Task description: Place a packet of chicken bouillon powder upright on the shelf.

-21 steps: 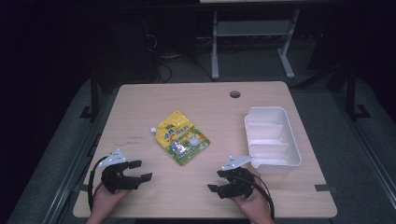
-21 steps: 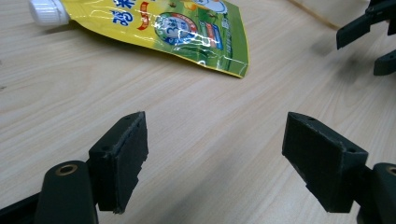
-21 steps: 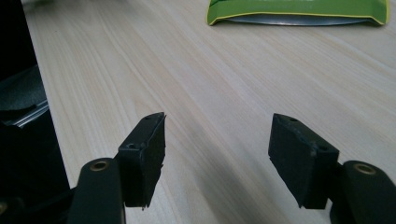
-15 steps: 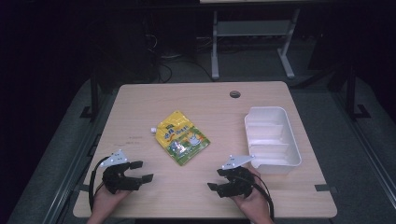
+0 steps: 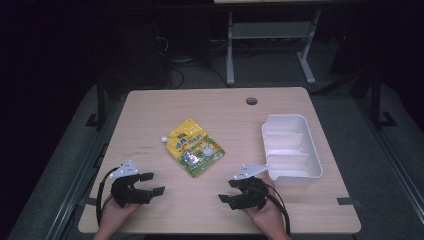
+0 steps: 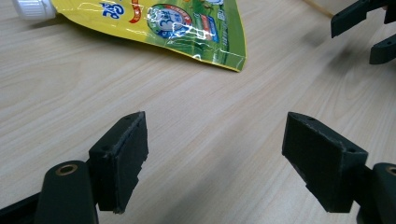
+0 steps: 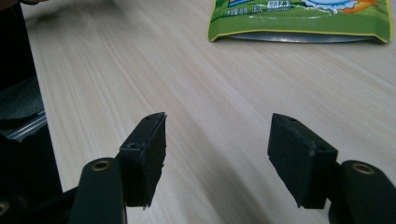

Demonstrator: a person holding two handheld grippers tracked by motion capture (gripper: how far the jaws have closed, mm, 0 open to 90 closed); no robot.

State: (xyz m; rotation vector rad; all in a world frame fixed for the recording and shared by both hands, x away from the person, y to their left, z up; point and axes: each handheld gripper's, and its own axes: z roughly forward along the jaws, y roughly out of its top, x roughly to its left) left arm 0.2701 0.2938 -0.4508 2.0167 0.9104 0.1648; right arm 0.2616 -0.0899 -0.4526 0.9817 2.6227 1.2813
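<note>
- Yellow-green pouch [image 5: 194, 147] lies flat mid-surface, long axis diagonal, white cap [image 5: 163, 139] pointing far-left.
- I hold the left gripper [image 5: 154, 183] and right gripper [image 5: 229, 190] nearer me, fingers wide apart, empty.
- White tray [image 5: 292, 148] sits right.

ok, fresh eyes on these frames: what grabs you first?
The yellow pouch lying flat mid-table, its white cap pointing to the left edge, is the one bright thing on the pale table. Right of it sits a white tray with empty compartments. Near the front edge, the left tongs and right tongs rest open, with nothing between the jaws.
</note>
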